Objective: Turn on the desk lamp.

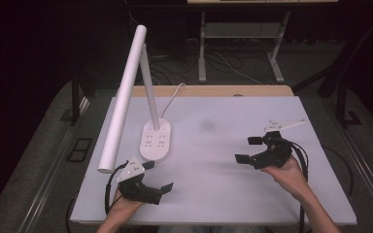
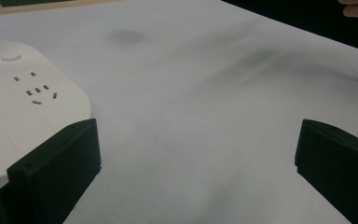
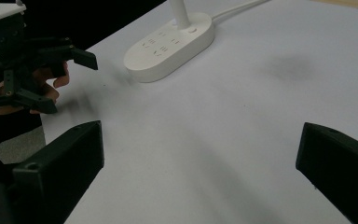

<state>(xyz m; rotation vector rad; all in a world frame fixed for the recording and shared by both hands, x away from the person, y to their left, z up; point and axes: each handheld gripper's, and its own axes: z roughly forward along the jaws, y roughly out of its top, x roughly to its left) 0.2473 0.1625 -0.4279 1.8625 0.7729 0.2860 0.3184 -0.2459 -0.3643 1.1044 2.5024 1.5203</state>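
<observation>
A dark room with carpeted floor surrounds a pale, white-covered tabletop (image 1: 223,194), its wooden far edge showing at twelve o'clock. A faint grey smudge (image 1: 207,125) marks the cover near the middle.

At about ten o'clock from the tabletop's centre stands a white desk lamp (image 1: 126,92), its long tube head slanting down toward the near left, its oval base (image 1: 156,140) carrying rows of sockets. A white cord (image 1: 175,92) runs from the base toward twelve o'clock.

The left gripper (image 1: 158,177), held in the person's left hand (image 1: 124,201), sits at seven o'clock, just near of the lamp base. Its fingers are spread wide and grasp nothing; in the left gripper view the base (image 2: 23,107) lies beside the left-hand finger (image 2: 58,168), outside the gap, with bare cover between the two.

The right gripper (image 1: 247,149), in the right hand (image 1: 286,172), sits at four o'clock, well apart from the lamp. Its fingers (image 3: 58,172) are likewise wide apart and empty, pointing toward nine o'clock; its view shows the base (image 3: 170,46) far ahead.
</observation>
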